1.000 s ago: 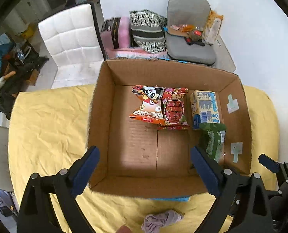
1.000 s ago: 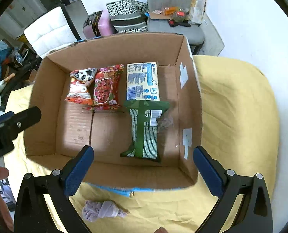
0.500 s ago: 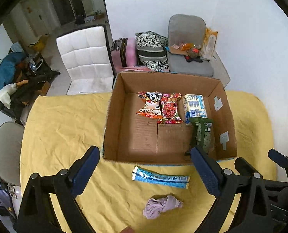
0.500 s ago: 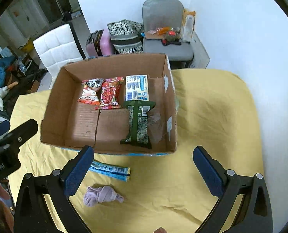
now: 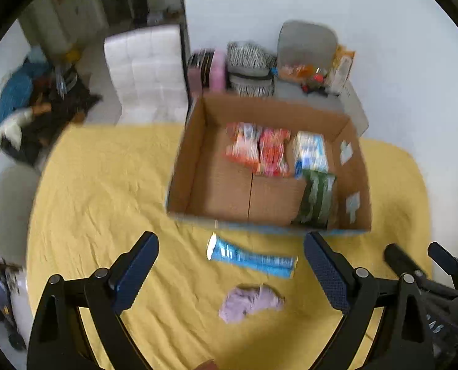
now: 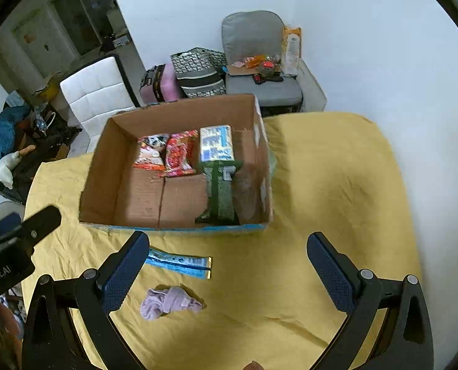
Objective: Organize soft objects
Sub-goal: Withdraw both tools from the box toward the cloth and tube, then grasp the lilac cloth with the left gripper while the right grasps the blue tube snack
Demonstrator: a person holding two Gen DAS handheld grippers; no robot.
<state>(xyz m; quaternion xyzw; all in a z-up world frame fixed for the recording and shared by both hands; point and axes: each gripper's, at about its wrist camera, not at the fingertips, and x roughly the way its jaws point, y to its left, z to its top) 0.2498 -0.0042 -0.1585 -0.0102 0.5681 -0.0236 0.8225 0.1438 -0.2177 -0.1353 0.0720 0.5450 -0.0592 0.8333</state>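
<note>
An open cardboard box (image 5: 198, 166) (image 6: 105, 166) stands on a yellow cloth. Inside lie a panda snack bag (image 6: 150, 154), a red snack bag (image 6: 179, 154), a blue-white pack (image 6: 216, 143) and a green pack (image 6: 221, 191). In front of the box lie a blue flat packet (image 5: 250, 259) (image 6: 179, 263) and a crumpled lilac cloth (image 5: 250, 302) (image 6: 168, 303). My left gripper (image 5: 232, 273) is open and empty above the packet and cloth. My right gripper (image 6: 229, 269) is open and empty, just right of them.
The yellow cloth (image 6: 336, 185) covers the table. Behind it stand a white chair (image 6: 96, 98), a pink suitcase (image 6: 159, 83), a patterned bag (image 6: 198, 72) and a grey seat (image 6: 259, 61) with clutter. The left gripper's body (image 6: 16, 246) shows at the right view's left edge.
Both grippers have pulled back and up from over the box. The blue packet and lilac cloth in front of the box have come into full view. Both stay open.
</note>
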